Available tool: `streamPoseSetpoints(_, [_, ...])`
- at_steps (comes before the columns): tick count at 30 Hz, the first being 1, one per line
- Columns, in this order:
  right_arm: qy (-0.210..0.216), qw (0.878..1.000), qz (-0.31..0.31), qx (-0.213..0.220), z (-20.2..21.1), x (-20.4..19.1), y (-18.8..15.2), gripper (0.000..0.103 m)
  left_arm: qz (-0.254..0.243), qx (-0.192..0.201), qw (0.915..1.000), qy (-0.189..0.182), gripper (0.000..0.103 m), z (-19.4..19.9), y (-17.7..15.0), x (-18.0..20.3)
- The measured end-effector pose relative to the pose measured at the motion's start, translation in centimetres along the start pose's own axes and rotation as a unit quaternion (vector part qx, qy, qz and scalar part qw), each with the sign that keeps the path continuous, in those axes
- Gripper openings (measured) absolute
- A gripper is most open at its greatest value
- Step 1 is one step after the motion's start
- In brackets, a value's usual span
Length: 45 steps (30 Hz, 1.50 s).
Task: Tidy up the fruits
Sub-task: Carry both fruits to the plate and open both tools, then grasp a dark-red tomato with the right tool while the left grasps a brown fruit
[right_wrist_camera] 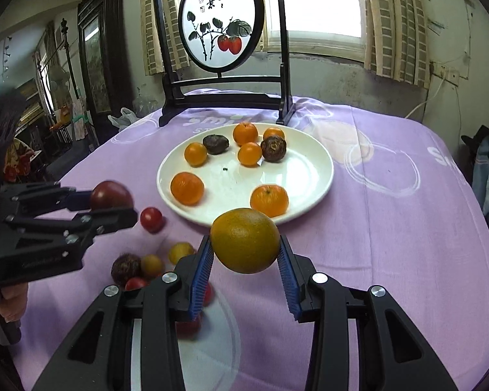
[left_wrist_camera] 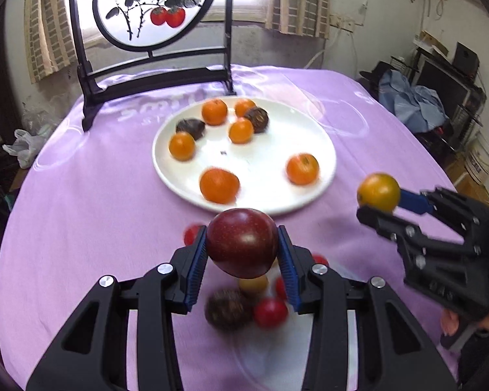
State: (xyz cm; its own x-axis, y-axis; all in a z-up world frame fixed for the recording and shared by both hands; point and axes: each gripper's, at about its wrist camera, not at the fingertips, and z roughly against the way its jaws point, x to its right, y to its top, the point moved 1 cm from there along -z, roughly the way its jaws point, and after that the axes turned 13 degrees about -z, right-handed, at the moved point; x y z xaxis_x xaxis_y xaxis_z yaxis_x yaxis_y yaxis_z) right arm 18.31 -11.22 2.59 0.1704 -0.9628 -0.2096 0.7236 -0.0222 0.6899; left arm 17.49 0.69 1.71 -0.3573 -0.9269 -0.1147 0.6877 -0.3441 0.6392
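Note:
My left gripper [left_wrist_camera: 243,247] is shut on a dark red plum [left_wrist_camera: 243,242], held above the purple cloth just in front of the white plate [left_wrist_camera: 296,130]. My right gripper [right_wrist_camera: 246,252] is shut on a greenish-orange citrus [right_wrist_camera: 245,240], also lifted near the plate's front rim [right_wrist_camera: 322,169]. Each gripper shows in the other's view: the right gripper [left_wrist_camera: 375,198] with its citrus [left_wrist_camera: 379,191] at the right, the left gripper [right_wrist_camera: 114,203] with the plum [right_wrist_camera: 111,195] at the left. The plate holds several oranges [right_wrist_camera: 269,199] and two dark wrinkled fruits [right_wrist_camera: 273,149].
Loose fruit lies on the cloth below the grippers: red tomatoes [right_wrist_camera: 151,219], small yellow fruits [right_wrist_camera: 181,251] and a dark wrinkled fruit [right_wrist_camera: 126,268]. A black-framed painted screen [right_wrist_camera: 223,19] stands behind the plate. A hand [right_wrist_camera: 11,303] grips the left tool's handle.

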Motion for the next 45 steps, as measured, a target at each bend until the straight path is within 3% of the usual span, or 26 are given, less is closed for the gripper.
streamPoseSetpoints(6, [0.002, 1.000, 0.000, -0.009, -3.5, -1.1, 2.3, 0.040, 0.041, -0.017, 0.9983, 0.038, 0.040, -3.9, 3.7, -2.6])
streamPoseSetpoints(14, [-0.005, 1.000, 0.002, -0.031, -7.6, -2.1, 3.5, 0.041, 0.074, -0.042, 0.9959, 0.031, 0.043, -8.7, 5.7, -4.2])
streamPoseSetpoints(16, [-0.012, 0.999, -0.007, -0.034, -8.1, -2.0, 3.6, 0.043, 0.086, -0.033, 0.9949, 0.040, 0.061, -9.1, 5.8, -4.4])
streamPoseSetpoints(18, [-0.010, 0.999, -0.021, -0.029, -8.1, -1.7, 3.6, 0.060, 0.097, -0.027, 0.9941, 0.041, 0.082, -9.1, 5.8, -4.6])
streamPoseSetpoints(22, [-0.003, 0.999, -0.028, -0.024, -7.6, -1.4, 3.3, 0.062, 0.098, -0.024, 0.9943, 0.037, 0.083, -8.8, 5.6, -4.7])
streamPoseSetpoints(25, [0.006, 0.999, -0.039, -0.027, -7.0, -0.9, 3.0, 0.062, 0.101, -0.025, 0.9941, 0.033, 0.086, -8.2, 5.2, -4.7])
streamPoseSetpoints(30, [0.018, 0.998, -0.054, -0.025, -5.3, 0.1, 2.1, 0.074, 0.096, -0.026, 0.9949, 0.020, 0.090, -6.8, 3.1, -3.8])
streamPoseSetpoints(36, [0.027, 0.997, -0.060, -0.043, -3.1, 1.0, 0.0, 0.074, 0.079, -0.033, 0.9963, -0.001, 0.090, -4.9, 0.0, -2.2])
streamPoseSetpoints(45, [0.031, 0.997, 0.014, -0.068, -0.1, -0.8, -4.6, 0.074, 0.077, -0.034, 0.9965, 0.001, 0.090, -1.9, -5.1, -0.3])
